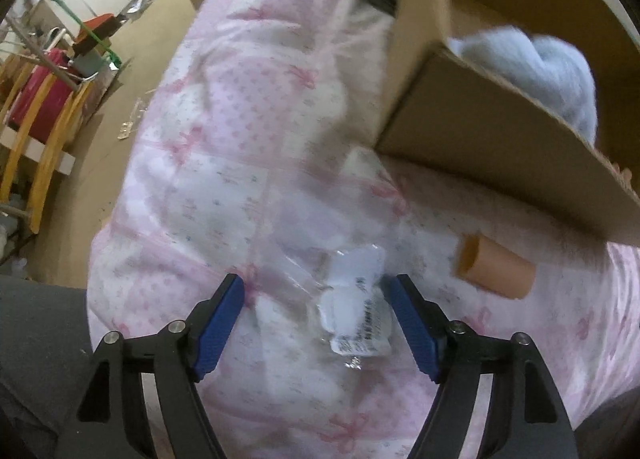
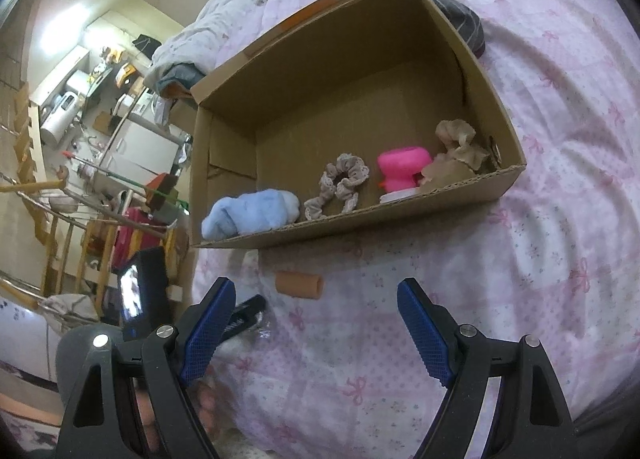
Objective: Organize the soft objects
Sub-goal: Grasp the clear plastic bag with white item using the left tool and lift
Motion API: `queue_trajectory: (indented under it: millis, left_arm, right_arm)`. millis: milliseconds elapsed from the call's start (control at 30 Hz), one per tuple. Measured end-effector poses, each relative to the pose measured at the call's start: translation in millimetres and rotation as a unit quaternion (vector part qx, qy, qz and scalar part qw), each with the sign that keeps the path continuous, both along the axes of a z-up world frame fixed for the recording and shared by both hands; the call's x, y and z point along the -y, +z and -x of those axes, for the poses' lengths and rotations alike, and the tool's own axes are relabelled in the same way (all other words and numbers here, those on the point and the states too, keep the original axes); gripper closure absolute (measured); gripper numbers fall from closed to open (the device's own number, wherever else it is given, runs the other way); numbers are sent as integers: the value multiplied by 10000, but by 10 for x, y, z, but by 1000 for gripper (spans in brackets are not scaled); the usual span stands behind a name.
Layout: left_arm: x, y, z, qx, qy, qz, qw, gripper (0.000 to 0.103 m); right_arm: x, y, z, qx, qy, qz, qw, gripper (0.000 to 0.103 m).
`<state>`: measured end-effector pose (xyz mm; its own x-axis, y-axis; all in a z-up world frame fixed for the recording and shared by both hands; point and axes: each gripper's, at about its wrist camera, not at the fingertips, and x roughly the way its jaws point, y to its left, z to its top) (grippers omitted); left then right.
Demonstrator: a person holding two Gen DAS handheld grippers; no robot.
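Between your left hand-held gripper's (image 1: 316, 315) spread fingers lies the clear packet (image 1: 352, 311); the foam tube (image 1: 494, 273) lies crosswise, right of it.

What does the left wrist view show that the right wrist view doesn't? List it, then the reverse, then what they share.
Only the left wrist view: a clear plastic packet with a white label, lying between the left gripper's open jaws.

Only the right wrist view: the scrunchie, pink toy and beige fabric piece inside the box.

Both: the cardboard box, blue fluffy item, orange tube and pink bedcover.
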<state>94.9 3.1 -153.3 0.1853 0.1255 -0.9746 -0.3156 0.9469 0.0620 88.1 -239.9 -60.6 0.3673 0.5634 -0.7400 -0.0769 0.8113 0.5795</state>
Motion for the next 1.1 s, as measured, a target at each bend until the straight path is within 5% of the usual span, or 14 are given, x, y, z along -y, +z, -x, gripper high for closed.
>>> queue_trajectory:
  millis: [367,400,533,600,1100]
  left_arm:
    - [231,11,-23,-52,94,-11,9999,30]
    - [232,8,-24,-47,97,36,9999,33]
    - [123,-26,-57,-40,-172,92,9998,75]
    - [168,-14,-81,-74,-320,101,9994,81]
    - [-103,518,42,140,-745,630,9951,82]
  right_arm:
    - [-38,27,-10,-25,94,-171,9998,15]
    - [-32,26,-15,-32,80,-177,9998,15]
    - [-32,14,-22,-49,78,-170,9998,15]
    - [-26,0,-20,-55,78,-123,9999,15]
    - [40,-134,2,-197,-89,173,9996,15]
